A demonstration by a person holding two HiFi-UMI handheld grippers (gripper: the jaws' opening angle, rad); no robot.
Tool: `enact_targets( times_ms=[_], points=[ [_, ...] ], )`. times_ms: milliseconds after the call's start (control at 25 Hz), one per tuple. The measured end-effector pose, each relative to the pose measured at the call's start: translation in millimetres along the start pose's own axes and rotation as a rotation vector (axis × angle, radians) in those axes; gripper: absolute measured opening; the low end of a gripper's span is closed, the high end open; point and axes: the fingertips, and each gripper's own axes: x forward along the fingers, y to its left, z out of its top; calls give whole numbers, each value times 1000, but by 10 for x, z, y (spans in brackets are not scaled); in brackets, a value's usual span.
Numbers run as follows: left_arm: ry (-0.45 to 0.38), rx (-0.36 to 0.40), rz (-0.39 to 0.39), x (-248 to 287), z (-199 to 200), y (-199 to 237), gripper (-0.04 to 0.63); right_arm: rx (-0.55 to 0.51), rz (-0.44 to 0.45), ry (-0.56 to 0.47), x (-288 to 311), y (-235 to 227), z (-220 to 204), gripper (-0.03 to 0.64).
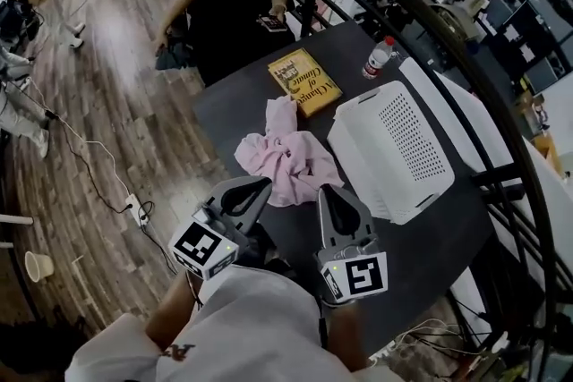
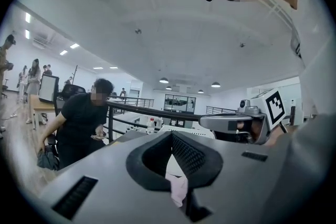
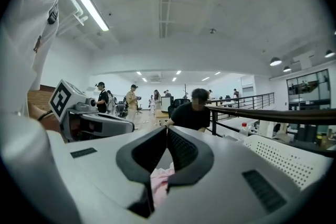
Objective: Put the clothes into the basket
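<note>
Surface: matt dark-grey worktop [image 1: 233, 107]. Landmark for all positions is the white perforated plastic basket [image 1: 394, 148], which sits toward the worktop's right side with a perforated face turned upward.

- Crumpled pink cloth garment [image 1: 288, 158]: lies on the worktop just beside the basket's left edge, outside it (contact with the basket not resolvable).
- Yellow hardcover book [image 1: 304, 82]: lies flat, beyond the basket's far-left corner.
- Clear plastic bottle with a red cap [image 1: 377, 59]: stands just past the basket's far edge.
- Left gripper [image 1: 265, 182] and right gripper [image 1: 325, 190]: both short of the basket's near-left corner, with their tips at the garment's near edge. The right one is the closer to the basket.
- Jaws: each pair is clenched tip to tip with nothing between. The pink visible under the tips in both gripper views is the garment lying beyond them.

Room:
- A black curved metal railing [image 1: 430, 22] sweeps round behind and to the right of the basket.
- A brown wood-plank floor [image 1: 107, 103] lies well to the basket's left, with a trailing black cable [image 1: 89, 161] and a paper cup [image 1: 38, 266] on it.
- A person in a black top [image 1: 237, 4] stands past the book, on the far side from the basket.
- Overhead is a white ceiling [image 3: 210, 8] with strip lights.
- More people [image 3: 131, 99] stand far off across the hall.
</note>
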Motion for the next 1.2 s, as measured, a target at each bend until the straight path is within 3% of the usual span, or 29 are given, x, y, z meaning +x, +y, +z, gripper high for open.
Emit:
enact_targets(
  times_ms=[320, 600, 880, 1200],
  points=[
    [52, 31, -104, 386, -60, 487, 5, 1, -61, 75, 517, -160, -196, 21],
    [86, 28, -190, 632, -194, 797, 5, -44, -93, 214, 921, -228, -536, 21],
    [151, 13, -264, 833, -446, 915, 5, -205, -92, 402, 1174, -231, -941, 28],
    [197, -8, -278, 922, -718, 932, 5, -193, -38, 594, 1270, -175, -1545, 169]
  ],
)
